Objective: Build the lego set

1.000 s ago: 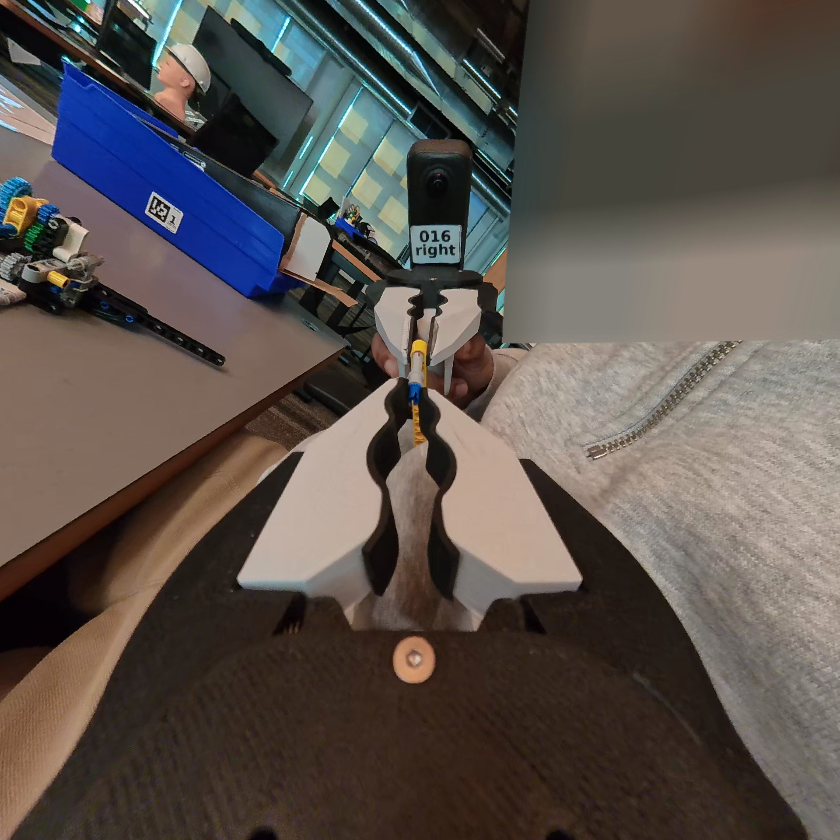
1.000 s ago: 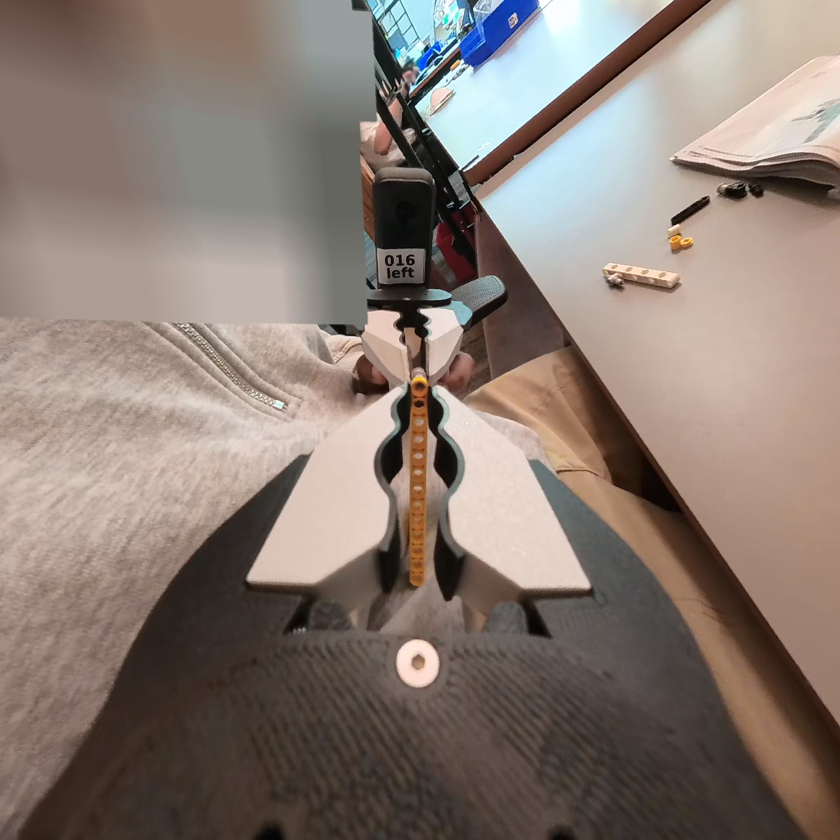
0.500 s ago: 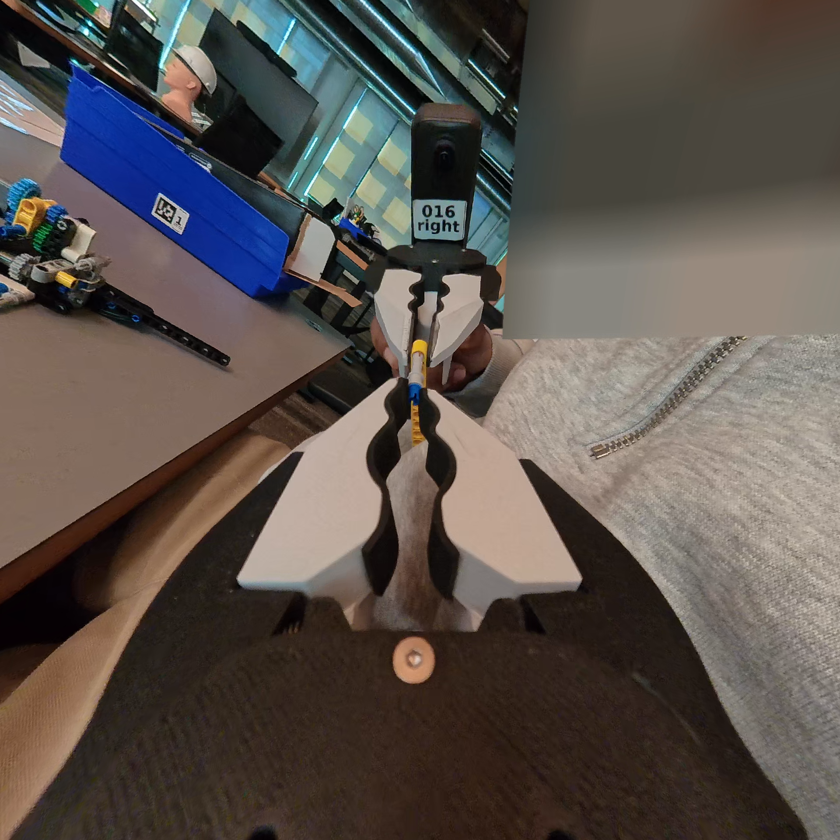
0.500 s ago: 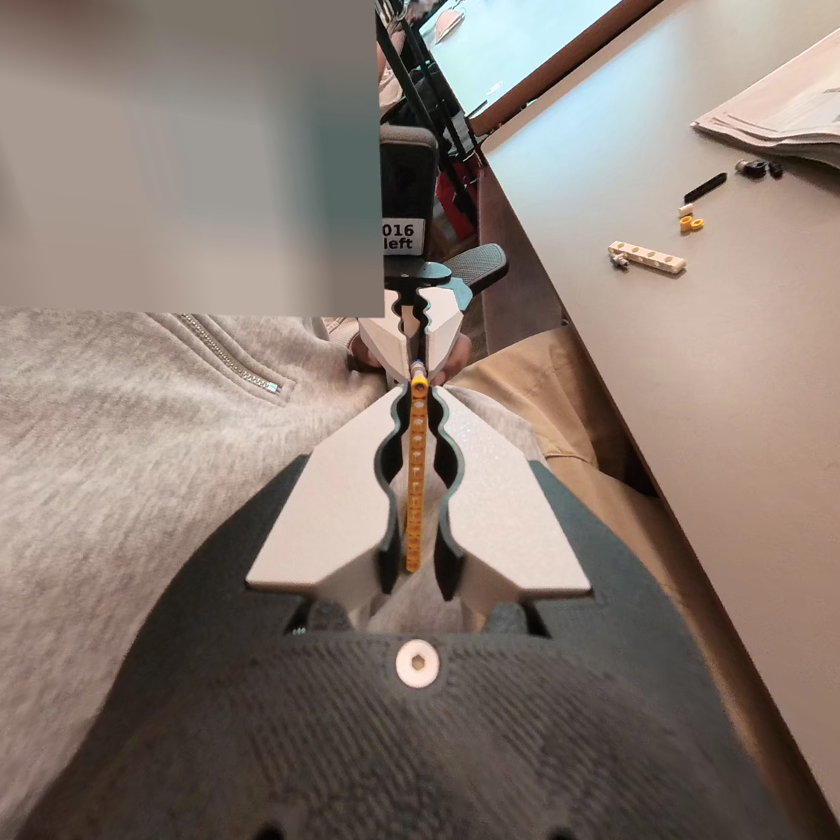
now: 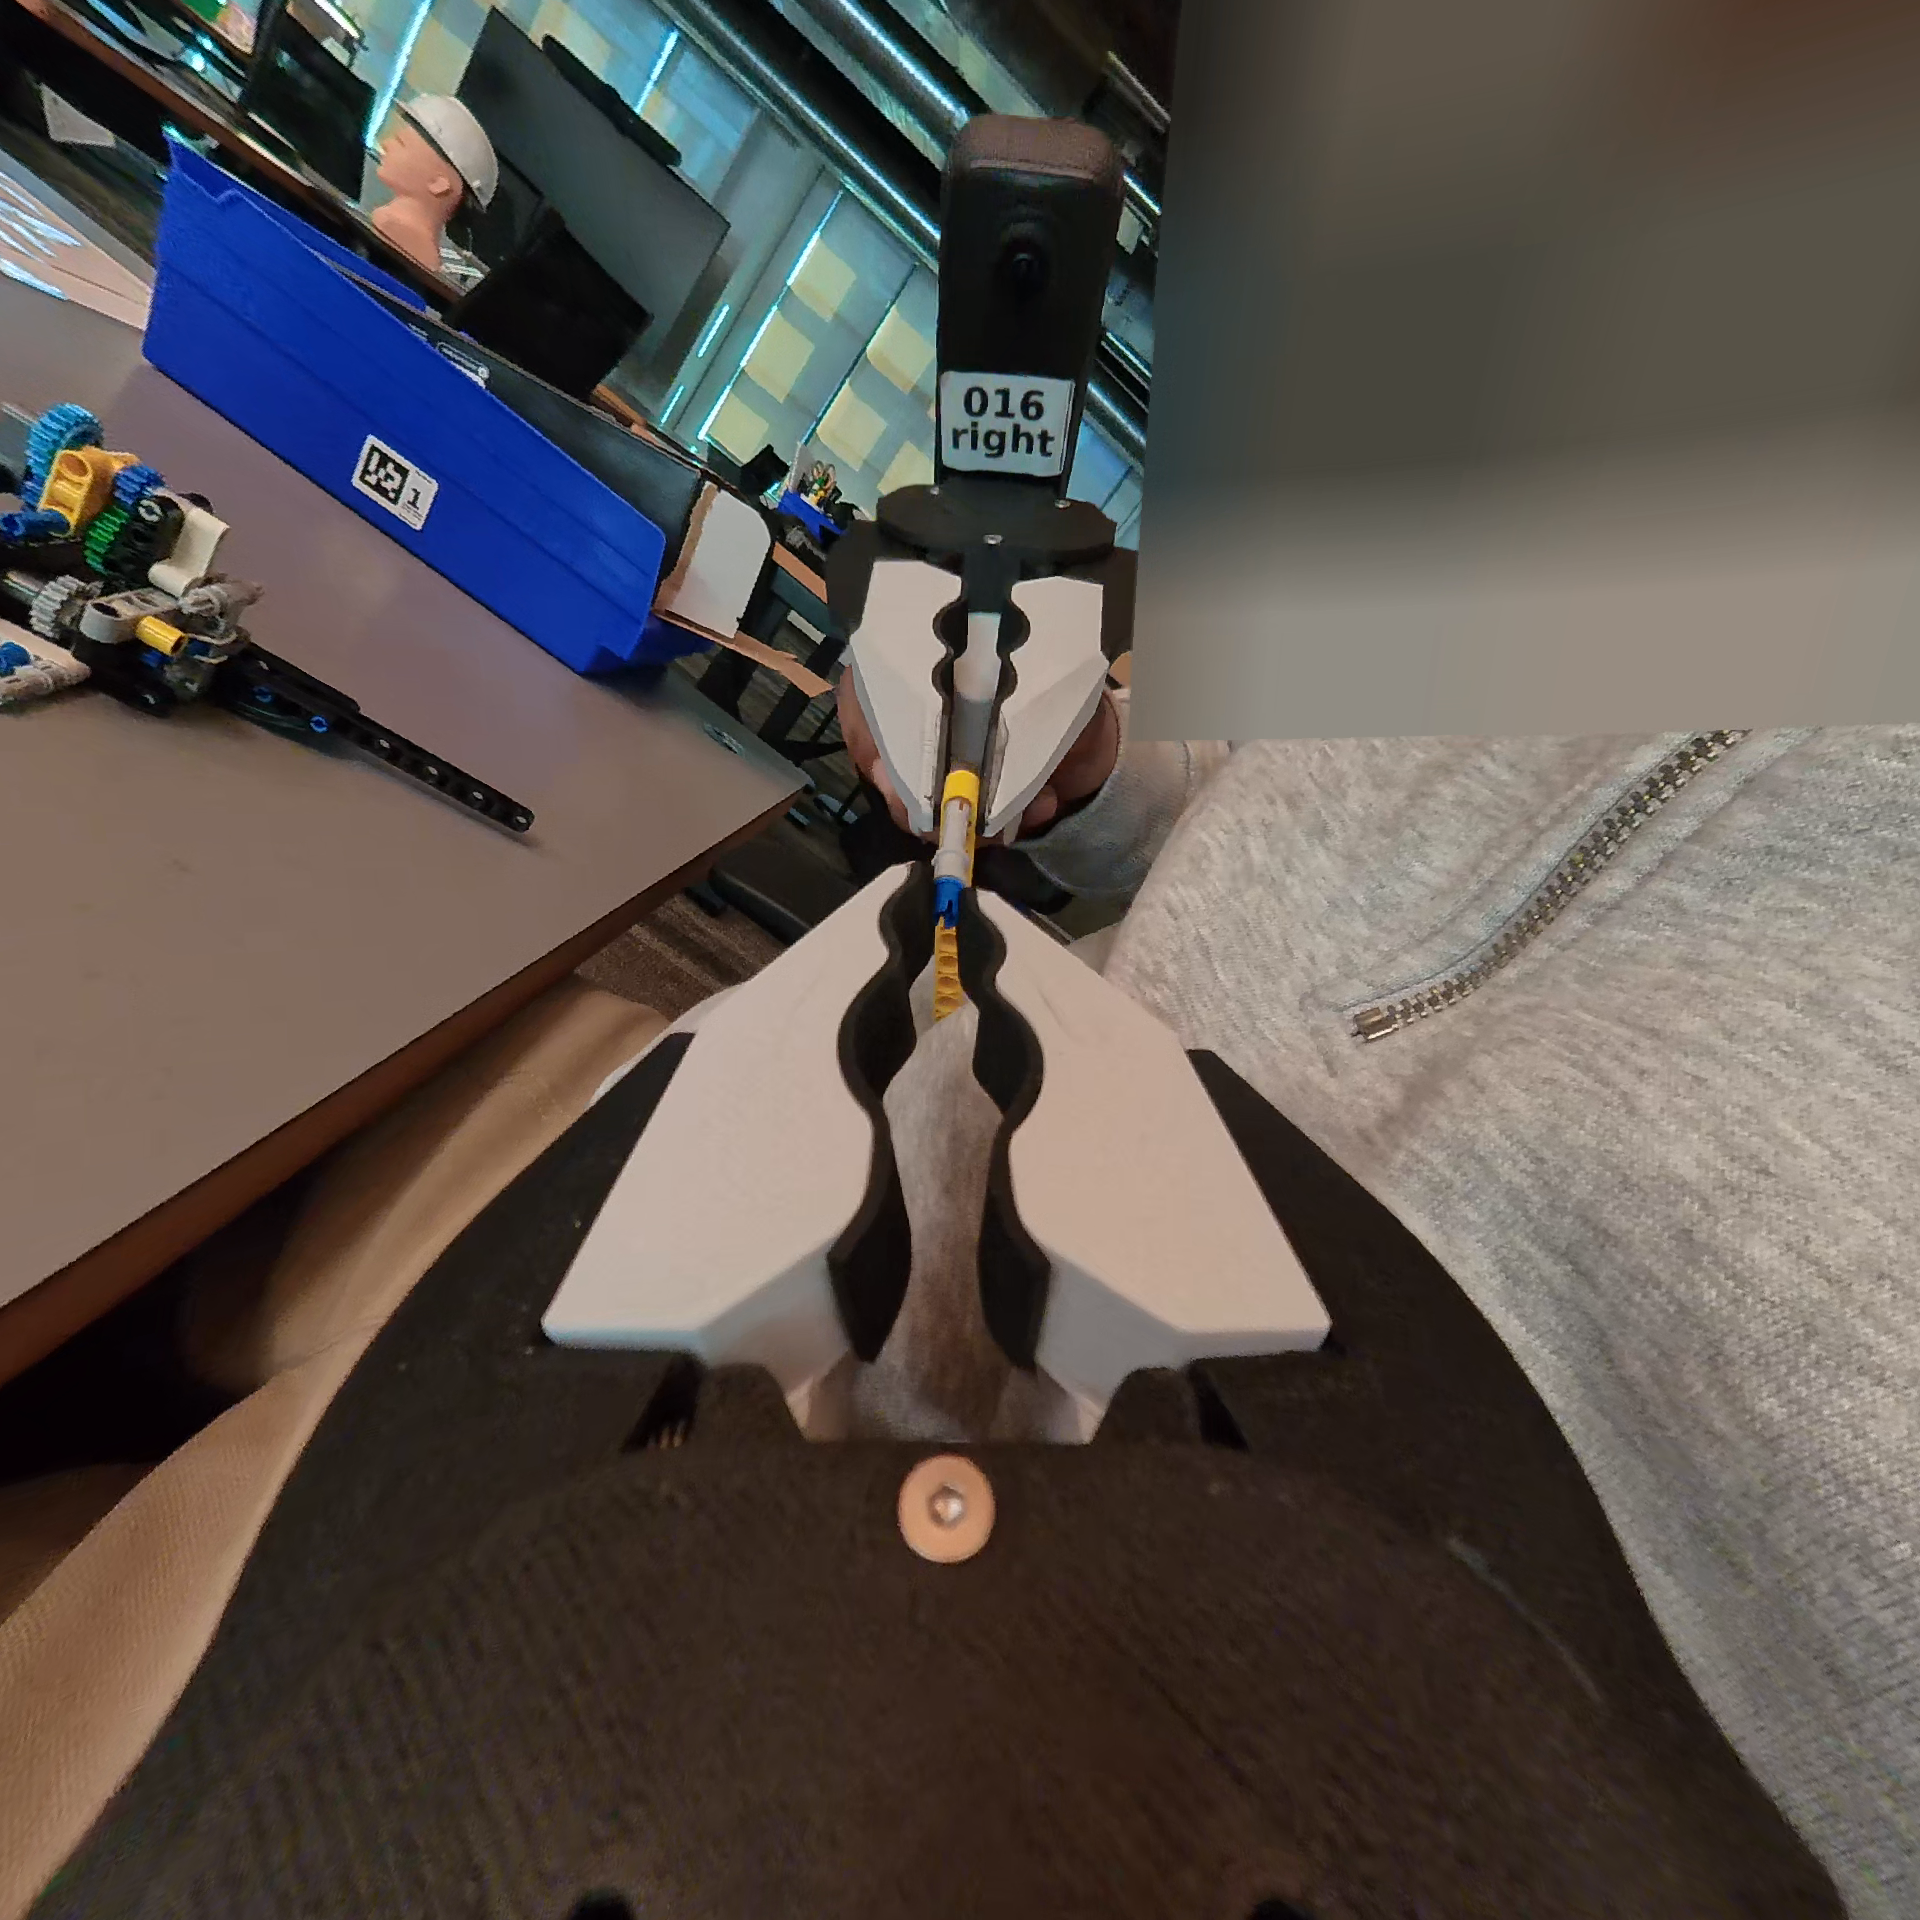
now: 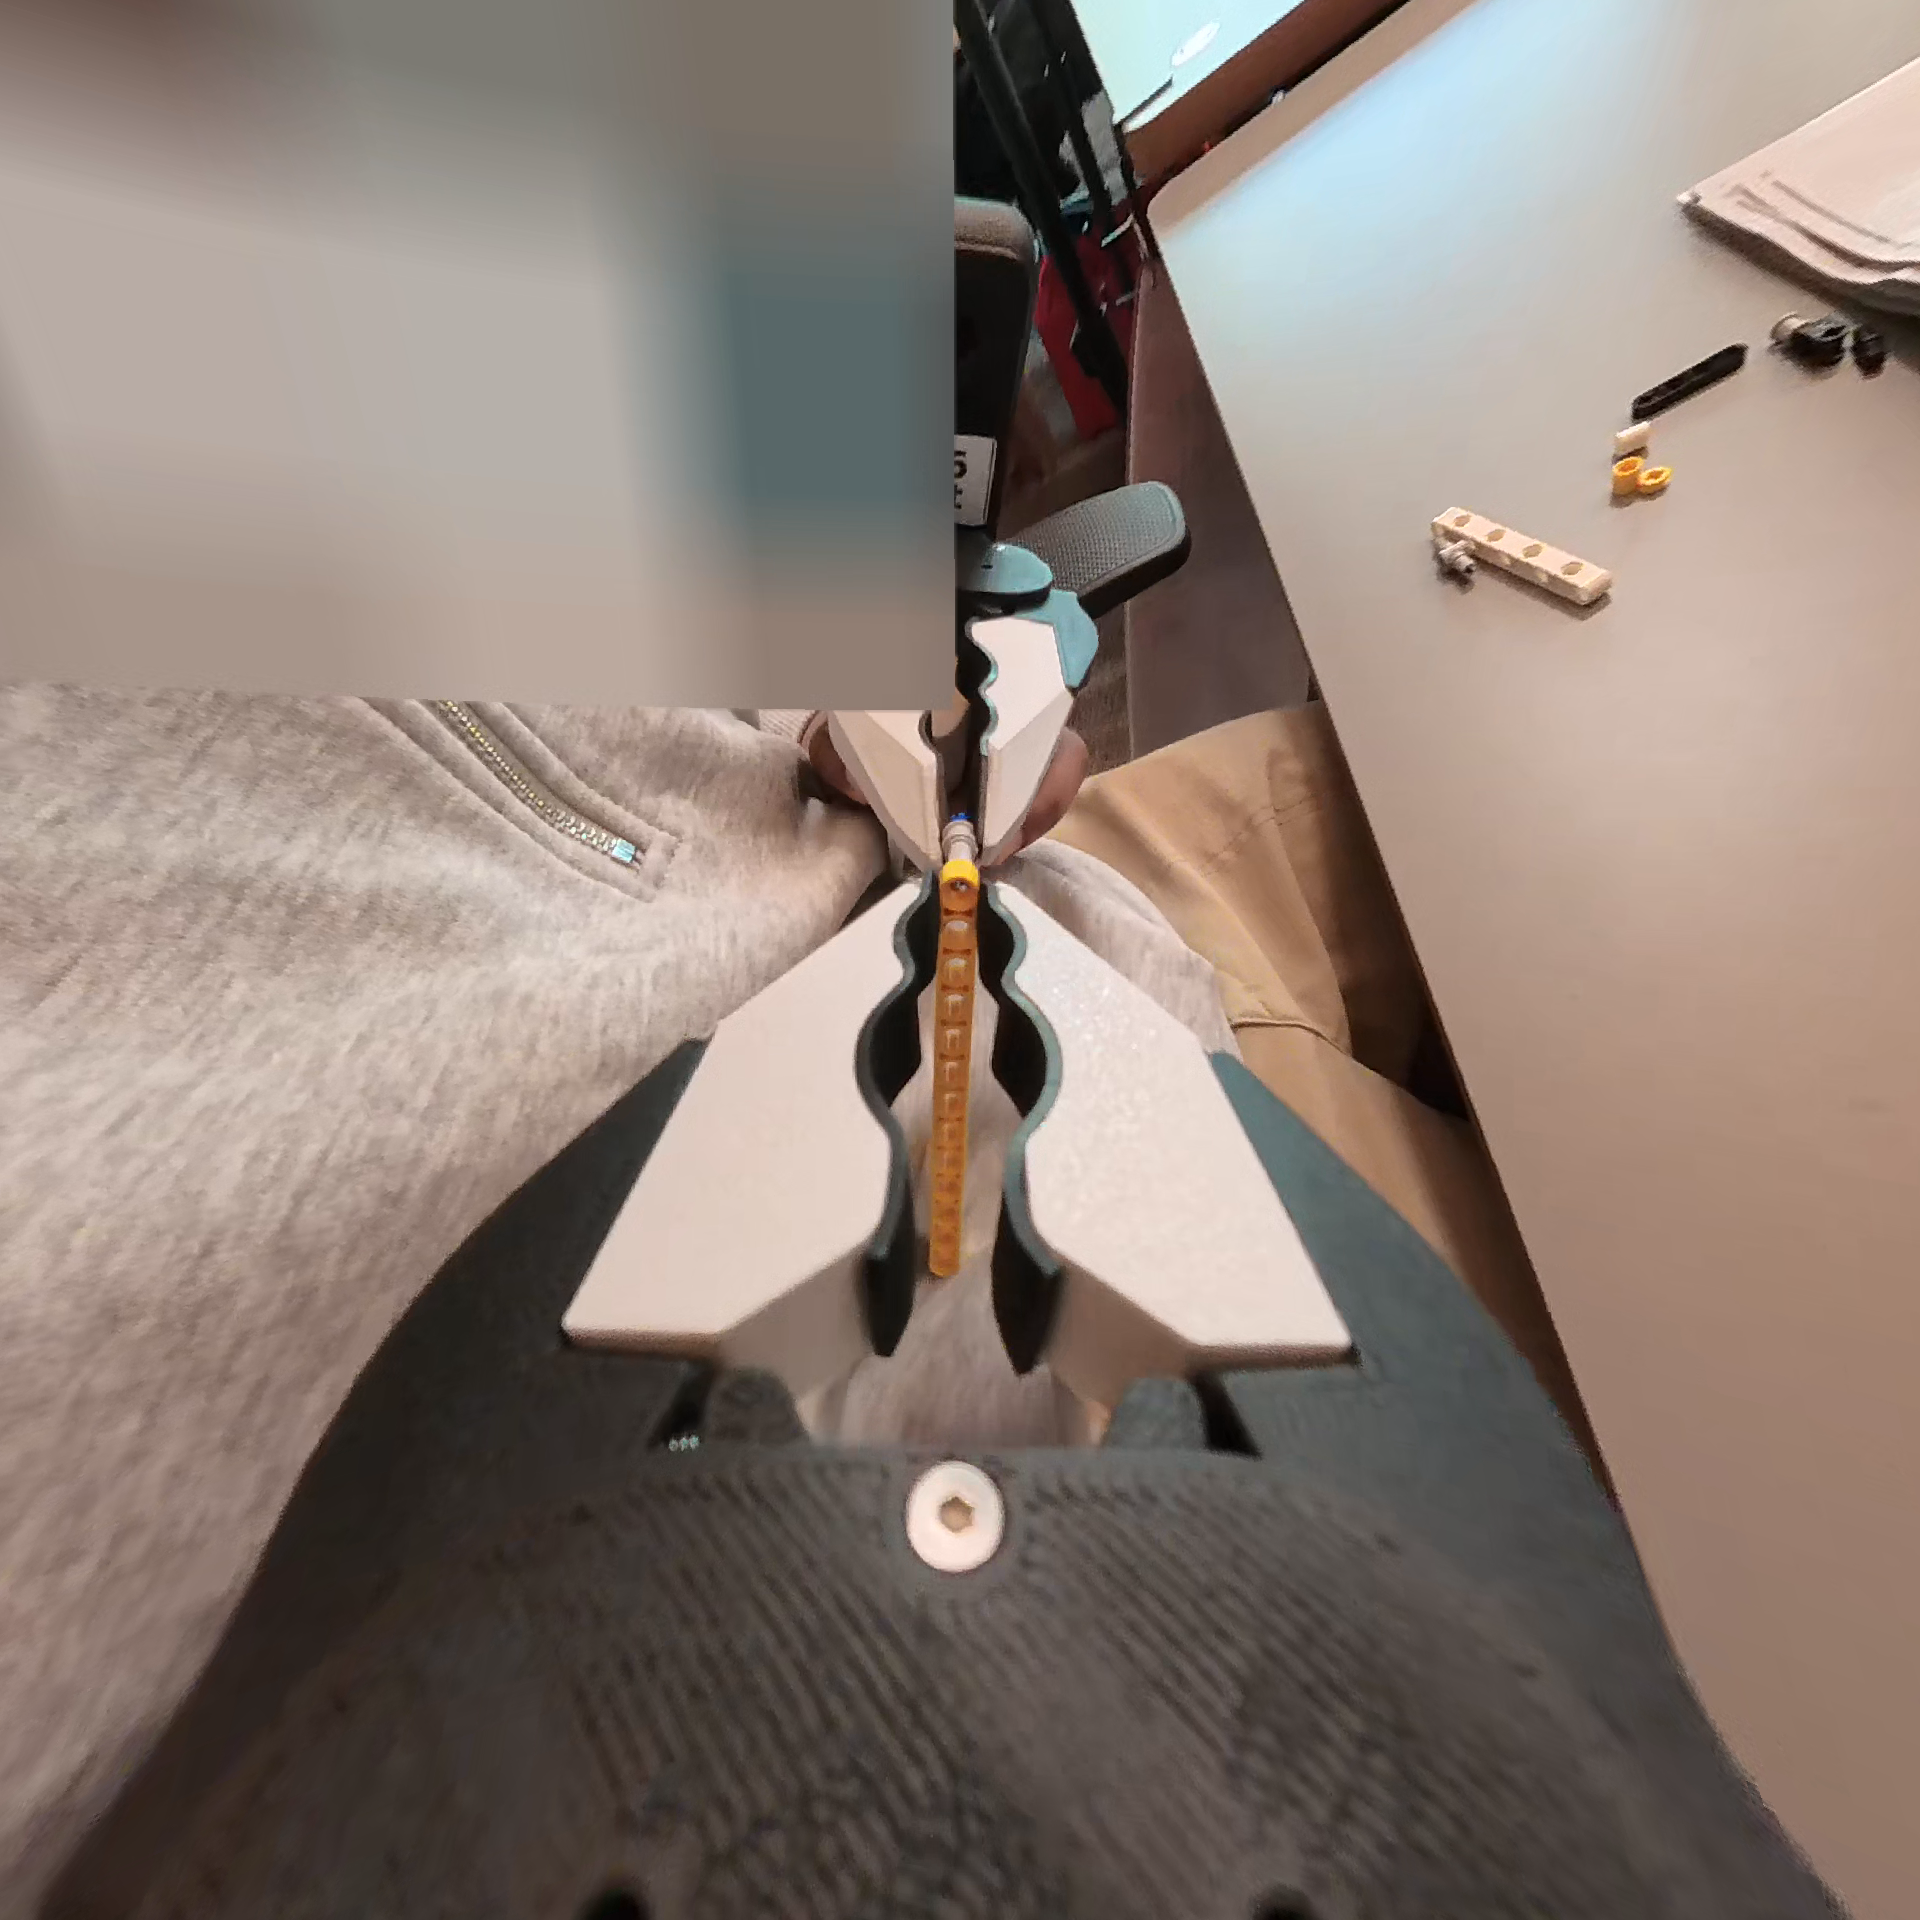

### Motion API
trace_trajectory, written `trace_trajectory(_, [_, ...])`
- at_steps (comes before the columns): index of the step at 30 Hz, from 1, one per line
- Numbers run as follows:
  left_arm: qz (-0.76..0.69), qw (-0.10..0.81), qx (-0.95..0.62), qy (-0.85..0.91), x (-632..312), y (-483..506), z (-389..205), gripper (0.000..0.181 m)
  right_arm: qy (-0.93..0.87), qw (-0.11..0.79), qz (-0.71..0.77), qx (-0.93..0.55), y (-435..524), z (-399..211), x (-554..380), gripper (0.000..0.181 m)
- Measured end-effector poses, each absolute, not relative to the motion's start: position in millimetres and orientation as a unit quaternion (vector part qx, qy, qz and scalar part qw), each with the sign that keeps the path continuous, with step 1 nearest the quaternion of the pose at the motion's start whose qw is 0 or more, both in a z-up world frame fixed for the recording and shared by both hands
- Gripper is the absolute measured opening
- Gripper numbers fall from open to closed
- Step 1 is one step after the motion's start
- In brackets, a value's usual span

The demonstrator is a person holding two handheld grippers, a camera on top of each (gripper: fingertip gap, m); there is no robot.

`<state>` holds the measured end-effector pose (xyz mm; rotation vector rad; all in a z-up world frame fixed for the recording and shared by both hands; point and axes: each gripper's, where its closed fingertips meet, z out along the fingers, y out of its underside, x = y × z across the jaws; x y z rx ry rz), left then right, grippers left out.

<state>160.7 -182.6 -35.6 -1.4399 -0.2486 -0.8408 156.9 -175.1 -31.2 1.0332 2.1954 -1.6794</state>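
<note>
My right gripper [image 6: 956, 891] is shut on a long yellow holed beam [image 6: 951, 1070], gripped near its top end, the rest hanging down between the fingers. My left gripper [image 5: 943, 896] is shut on a small blue and grey pin [image 5: 945, 883], whose tip meets the beam's top end [image 5: 958, 805]. The two grippers face each other tip to tip over the person's lap. The right gripper [image 5: 961, 821] shows in the left wrist view, the left gripper [image 6: 961, 836] in the right wrist view. A partly built model [image 5: 114, 582] lies on the table.
The table edge [image 5: 582, 935] runs beside the lap. On the table are a blue bin [image 5: 395, 457] and the model's long black beam [image 5: 416, 769]. The right wrist view shows a tan beam [image 6: 1522, 551], small yellow parts [image 6: 1640, 476], a black piece [image 6: 1688, 379] and a booklet [image 6: 1829, 208]. Both grippers' tips are close together, under 4 cm apart. Both grippers' tips are roughly 25 cm from the partly built model [image 5: 114, 582].
Both grippers stay shut and tip to tip. The right gripper now looks closer and higher in the left wrist view, and both views have tilted slightly.
</note>
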Motion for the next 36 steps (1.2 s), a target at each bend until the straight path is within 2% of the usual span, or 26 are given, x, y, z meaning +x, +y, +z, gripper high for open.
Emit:
trace_trajectory(25, [-0.365,0.668,-0.638,-0.120,150,-181,-38,0.001,0.842,0.152,-0.456,0.244,-175,-37,149,0.005])
trace_trajectory(29, [-0.320,0.675,-0.658,-0.095,145,-178,-31,0.000,0.852,0.156,-0.441,0.236,-178,-47,151,0.006])
trace_trajectory(36, [-0.303,0.692,-0.642,-0.132,122,-192,-29,0.000,0.838,0.125,-0.471,0.248,-184,-54,140,0.006])
